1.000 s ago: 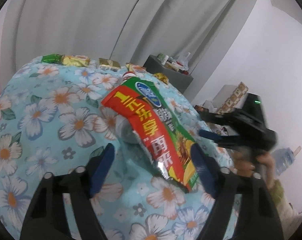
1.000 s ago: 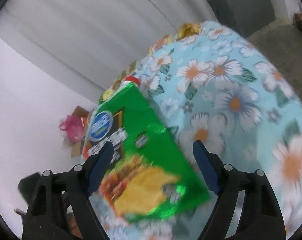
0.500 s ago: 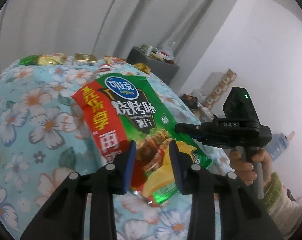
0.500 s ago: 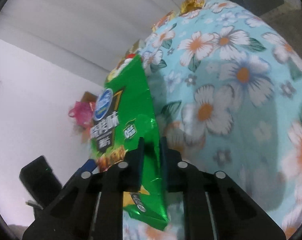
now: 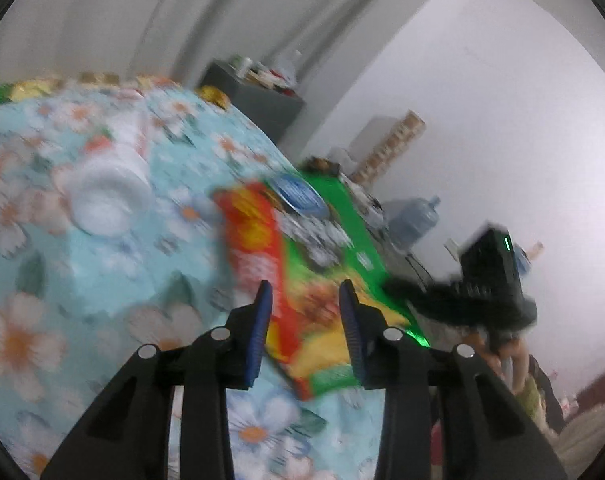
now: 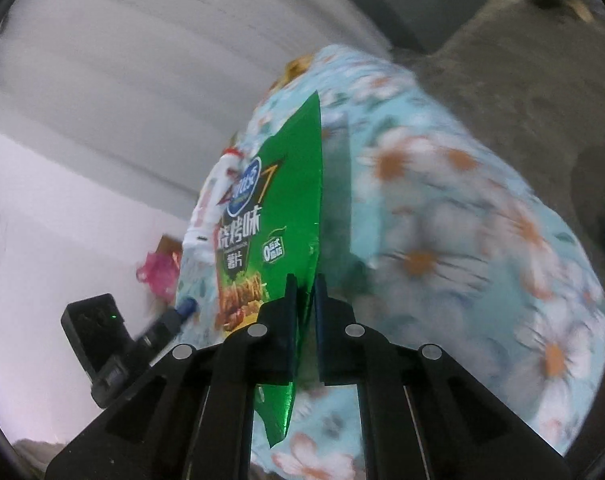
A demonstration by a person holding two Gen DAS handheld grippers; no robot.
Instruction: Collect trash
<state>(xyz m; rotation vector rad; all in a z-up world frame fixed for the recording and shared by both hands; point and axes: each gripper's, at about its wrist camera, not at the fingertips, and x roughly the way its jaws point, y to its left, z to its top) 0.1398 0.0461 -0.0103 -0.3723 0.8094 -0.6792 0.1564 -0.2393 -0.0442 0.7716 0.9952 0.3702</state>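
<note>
Right wrist view: right gripper (image 6: 304, 284) clenched on edge of green chip bag (image 6: 270, 216), bag held upright, rising ahead of fingers, above floral tablecloth (image 6: 462, 220). Left gripper body (image 6: 102, 332) visible low left of bag. Left wrist view, blurred: left gripper (image 5: 305, 300) fingers straddle lower part of chip bag (image 5: 298, 248); contact with bag unclear, grip cannot tell. White plastic bottle (image 5: 110, 192) lies on tablecloth (image 5: 42, 280), ahead-left of left fingers.

Grey curtains (image 5: 142, 20), white wall (image 5: 482, 100) — dark cabinet (image 5: 258, 100).
</note>
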